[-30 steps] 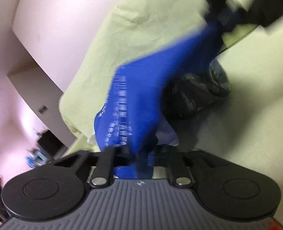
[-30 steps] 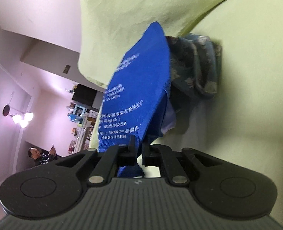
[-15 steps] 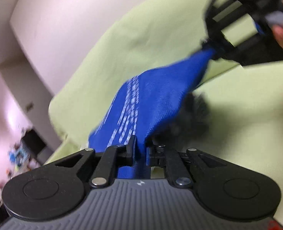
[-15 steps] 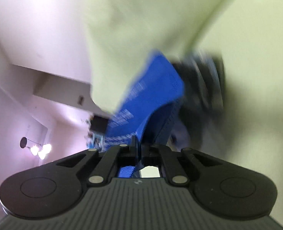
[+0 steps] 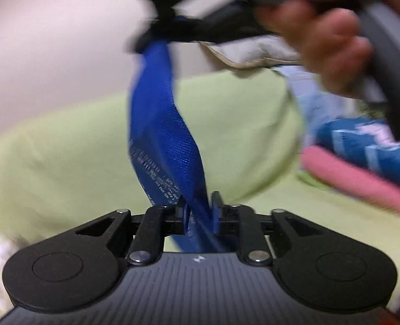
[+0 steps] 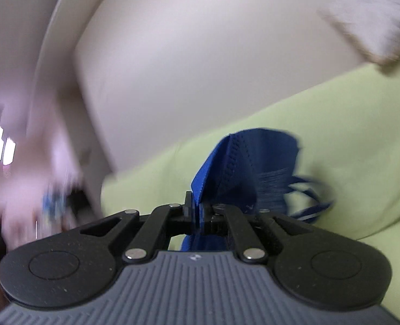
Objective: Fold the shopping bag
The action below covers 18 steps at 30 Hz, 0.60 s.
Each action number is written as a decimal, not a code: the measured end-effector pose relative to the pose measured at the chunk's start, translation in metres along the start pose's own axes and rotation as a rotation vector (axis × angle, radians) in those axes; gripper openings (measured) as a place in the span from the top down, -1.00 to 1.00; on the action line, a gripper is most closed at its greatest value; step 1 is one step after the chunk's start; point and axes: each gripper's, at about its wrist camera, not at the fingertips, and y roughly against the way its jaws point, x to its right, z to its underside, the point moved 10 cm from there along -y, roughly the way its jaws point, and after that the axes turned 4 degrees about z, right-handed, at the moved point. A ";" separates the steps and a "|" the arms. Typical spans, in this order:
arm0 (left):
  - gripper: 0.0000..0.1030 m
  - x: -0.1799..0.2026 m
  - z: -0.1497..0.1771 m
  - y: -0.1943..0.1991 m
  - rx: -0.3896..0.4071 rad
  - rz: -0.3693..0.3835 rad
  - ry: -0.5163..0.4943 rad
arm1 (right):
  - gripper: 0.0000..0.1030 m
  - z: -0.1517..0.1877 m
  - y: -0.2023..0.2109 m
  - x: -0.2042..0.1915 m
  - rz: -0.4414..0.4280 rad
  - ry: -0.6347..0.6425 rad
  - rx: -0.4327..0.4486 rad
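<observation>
Blue shopping bag [image 5: 162, 135] stretched between both grippers.

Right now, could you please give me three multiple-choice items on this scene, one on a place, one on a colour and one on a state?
1. Where does the bag run in the left wrist view?
A. flat on the sheet
B. strung between the two hand-held grippers
C. under the towel

2. What colour is the sheet behind the bag?
A. pale green
B. red
C. black

3. How is the right hand-held gripper?
A. wide open and empty
B. out of view
C. shut on the bag

Answers:
1 B: the blue cloth goes from the left hand-held gripper, whose jaws are opening with the bag between them, up to the right one.
2 A: pale green fills the background.
3 C: its jaws pinch the blue edge.
</observation>
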 end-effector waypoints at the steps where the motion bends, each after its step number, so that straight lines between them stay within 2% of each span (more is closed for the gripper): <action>1: 0.45 0.004 0.014 -0.002 -0.038 0.028 0.039 | 0.81 0.012 -0.009 -0.004 -0.008 0.042 -0.073; 2: 0.45 0.006 0.032 -0.003 -0.091 0.052 0.073 | 0.71 0.031 -0.021 -0.008 -0.028 0.074 -0.167; 4: 0.40 0.002 0.078 0.002 -0.228 0.067 0.125 | 0.02 0.074 -0.040 -0.010 -0.078 0.079 -0.328; 6: 0.36 -0.011 0.121 0.017 -0.354 0.041 0.152 | -0.17 0.118 -0.049 0.000 -0.089 0.006 -0.429; 8: 0.32 -0.032 0.150 0.036 -0.435 -0.010 0.167 | -0.17 0.157 -0.052 0.015 -0.076 -0.097 -0.496; 10: 0.10 -0.059 0.166 0.053 -0.484 -0.074 0.187 | -0.22 0.190 -0.040 0.035 -0.065 -0.235 -0.491; 13: 0.10 -0.098 0.179 0.075 -0.532 -0.171 0.192 | -0.29 0.235 -0.015 0.066 -0.015 -0.435 -0.473; 15: 0.09 -0.119 0.181 0.086 -0.546 -0.209 0.211 | -0.29 0.260 0.000 0.082 0.039 -0.509 -0.455; 18: 0.09 -0.149 0.174 0.097 -0.536 -0.258 0.215 | -0.29 0.293 0.007 0.105 0.182 -0.553 -0.462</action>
